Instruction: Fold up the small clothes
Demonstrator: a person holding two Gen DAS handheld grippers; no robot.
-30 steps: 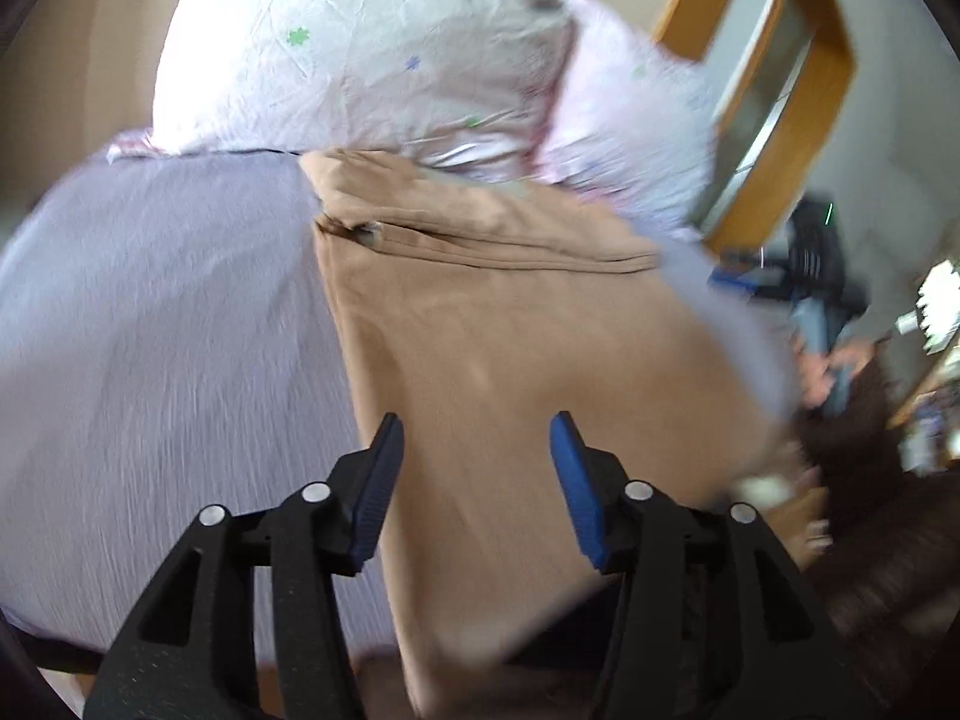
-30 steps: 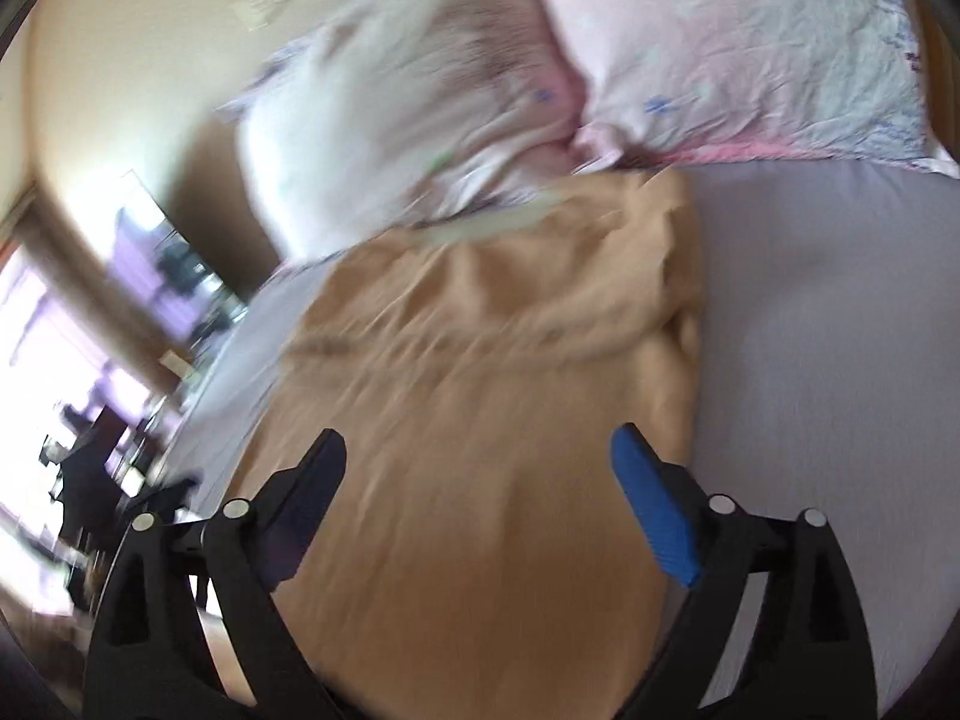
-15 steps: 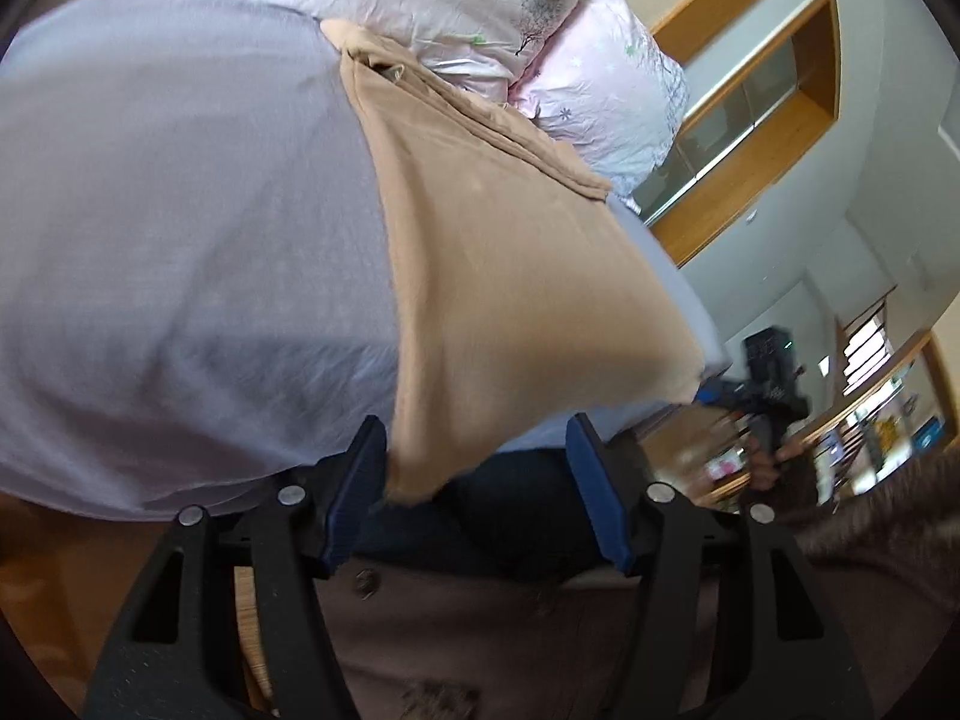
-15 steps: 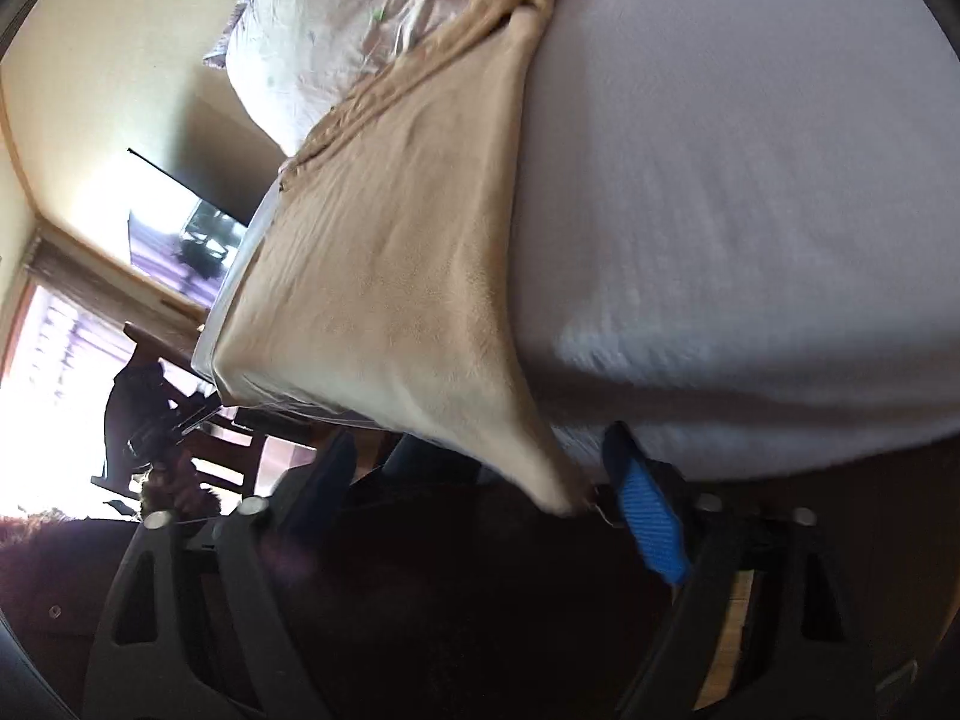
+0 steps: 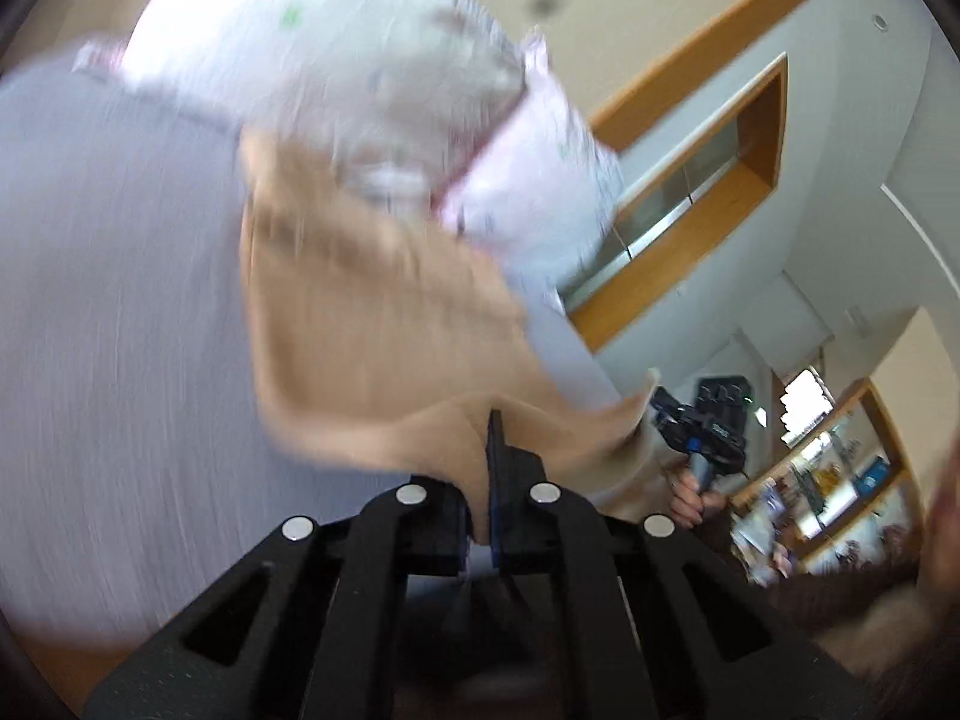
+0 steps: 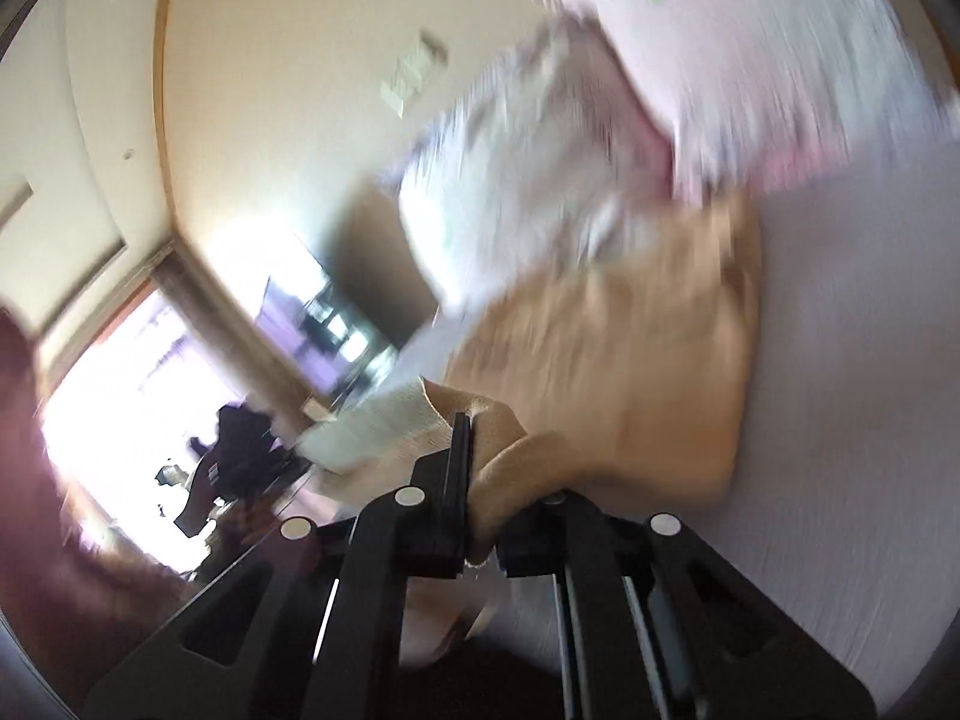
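Note:
A tan garment [image 5: 372,324] lies lengthwise on the lilac bed sheet [image 5: 108,312], its far end against the pillows. My left gripper [image 5: 483,468] is shut on the garment's near hem and lifts it off the sheet. In the right wrist view the same tan garment [image 6: 624,372] runs up toward the pillows. My right gripper [image 6: 471,468] is shut on the other near corner, with cloth bunched around the jaws. Both views are motion-blurred. The right gripper also shows in the left wrist view [image 5: 696,426], held in a hand.
Two pale floral pillows [image 5: 372,60] lie at the head of the bed, also in the right wrist view [image 6: 690,96]. A wood-framed opening [image 5: 708,192] is right of the bed. A bright window [image 6: 138,396] and a screen [image 6: 306,312] are on the other side.
Both grippers were open at the bed's near edge beside the garment's hanging hem. They have shut on its two near corners and raised them, tilting the views upward toward the pillows.

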